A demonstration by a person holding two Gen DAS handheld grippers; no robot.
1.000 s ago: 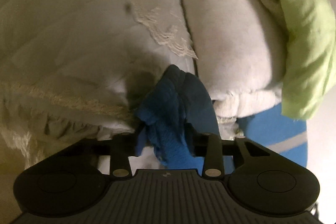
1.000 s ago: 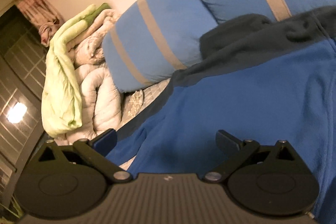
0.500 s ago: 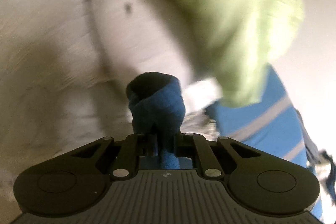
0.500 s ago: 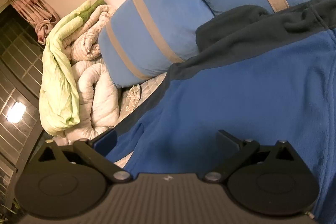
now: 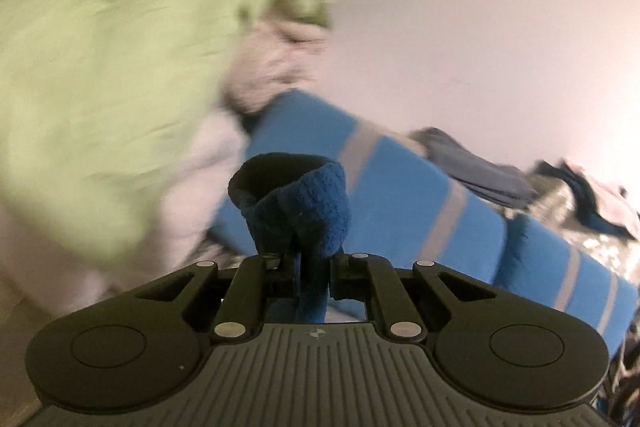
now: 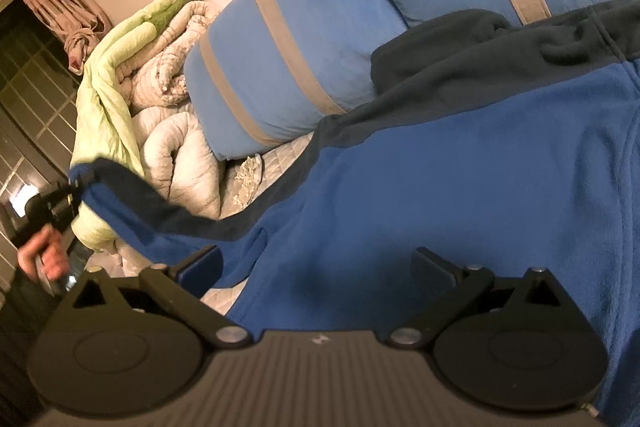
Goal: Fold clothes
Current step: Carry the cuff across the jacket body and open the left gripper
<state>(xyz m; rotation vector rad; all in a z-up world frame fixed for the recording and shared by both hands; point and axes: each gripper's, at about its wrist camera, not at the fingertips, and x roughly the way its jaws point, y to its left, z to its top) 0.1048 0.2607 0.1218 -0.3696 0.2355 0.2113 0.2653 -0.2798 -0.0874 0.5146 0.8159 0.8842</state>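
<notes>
A blue fleece jacket (image 6: 460,187) with dark navy shoulders and collar lies spread on the bed. My left gripper (image 5: 310,261) is shut on the cuff of its sleeve (image 5: 304,203), which bunches up between the fingers. In the right wrist view that sleeve (image 6: 132,187) stretches out to the left, lifted off the bed, with the left gripper (image 6: 72,189) and a hand at its end. My right gripper (image 6: 316,263) is open and empty, hovering just above the jacket's body.
Blue pillows with grey stripes (image 6: 304,47) lie behind the jacket. A rolled white quilt (image 6: 180,151) and a light green blanket (image 6: 104,99) are piled at the left. A pale wall (image 5: 480,27) is behind. More clothes (image 5: 580,195) lie by the pillows.
My left gripper has lifted and swung right with the sleeve cuff, pulling the sleeve out taut; it now shows in the right wrist view. My right gripper has stayed open over the jacket.
</notes>
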